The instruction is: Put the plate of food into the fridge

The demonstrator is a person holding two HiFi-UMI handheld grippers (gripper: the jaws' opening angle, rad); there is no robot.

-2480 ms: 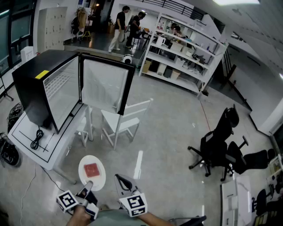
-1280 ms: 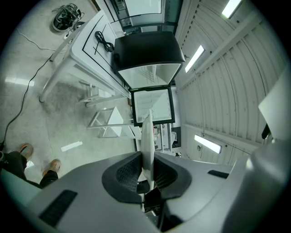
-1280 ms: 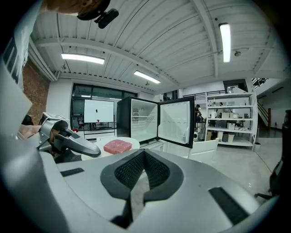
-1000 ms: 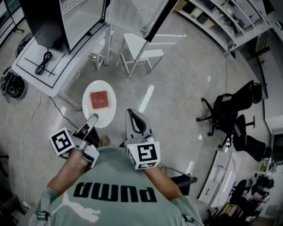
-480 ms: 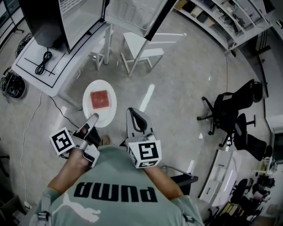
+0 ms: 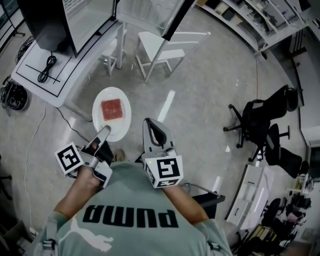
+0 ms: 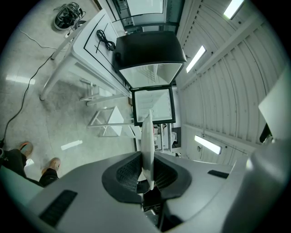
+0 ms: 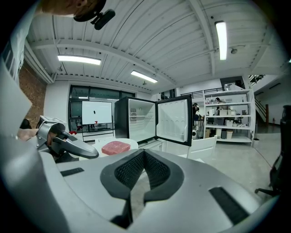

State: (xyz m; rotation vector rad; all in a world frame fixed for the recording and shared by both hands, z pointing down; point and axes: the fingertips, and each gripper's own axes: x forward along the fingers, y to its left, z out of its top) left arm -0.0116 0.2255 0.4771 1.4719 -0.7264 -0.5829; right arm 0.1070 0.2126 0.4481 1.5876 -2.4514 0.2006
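The black fridge [image 6: 44, 22] is the biggest thing ahead of the person. It sits up on a white table [image 6: 65, 75] with its door [image 6: 150, 12] swung wide open, so the shelves can be reached without either hand having to pull a handle. A white chair [image 6: 162, 47] stands on the floor just beside the table, below the open door, and I'd guess the person will have to step around it.

The white plate [image 6: 120, 125] is out in front of the person, over bare floor and well apart from the fridge. It is held level so the pink slab of food [image 6: 112, 108] stays in the middle of it. The left gripper [image 6: 104, 132] carries it alone, with its jaws closed narrow on the near rim (in that gripper's own view the plate shows as a thin white edge pinched between the two black pads). Gripping at the rim keeps the jaws off the food.

The right gripper [image 6: 151, 125] hangs just beside the plate without touching it. Its pads are closed together on nothing, and it looks free to steady the plate if needed. The plate has not yet reached the fridge.
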